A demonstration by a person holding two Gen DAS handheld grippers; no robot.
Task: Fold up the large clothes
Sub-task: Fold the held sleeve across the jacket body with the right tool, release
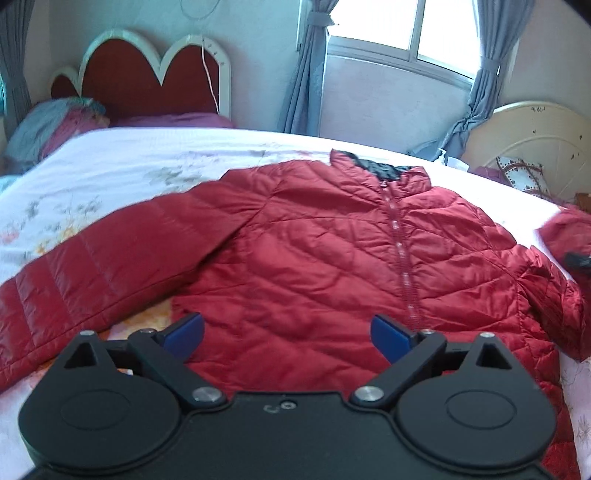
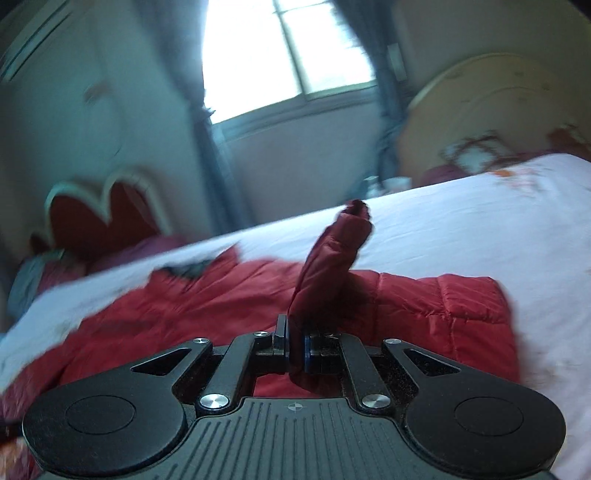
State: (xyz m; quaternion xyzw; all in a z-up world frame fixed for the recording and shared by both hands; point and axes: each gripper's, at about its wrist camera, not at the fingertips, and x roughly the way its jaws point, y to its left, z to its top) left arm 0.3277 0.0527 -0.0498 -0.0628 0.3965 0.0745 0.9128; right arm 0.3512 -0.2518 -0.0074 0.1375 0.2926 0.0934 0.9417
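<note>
White bedspread (image 1: 110, 166) carries red jacket (image 1: 314, 258); left tongs (image 1: 287, 334) gape, right tongs (image 2: 295, 350) pinch its sleeve (image 2: 328, 258).

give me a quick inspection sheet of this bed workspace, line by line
surface: bed with white floral cover, jacket spread on it
job's things: red quilted jacket face up, zipped; one sleeve lifted
clutter: folded bedding near the headboard, small bottle past the far edge
grippers: left hand-held gripper open above the hem; right hand-held gripper shut on the sleeve
cables: thin white cord hanging over the headboard
surroundings: red headboard, window, grey curtains, round cream panel
</note>
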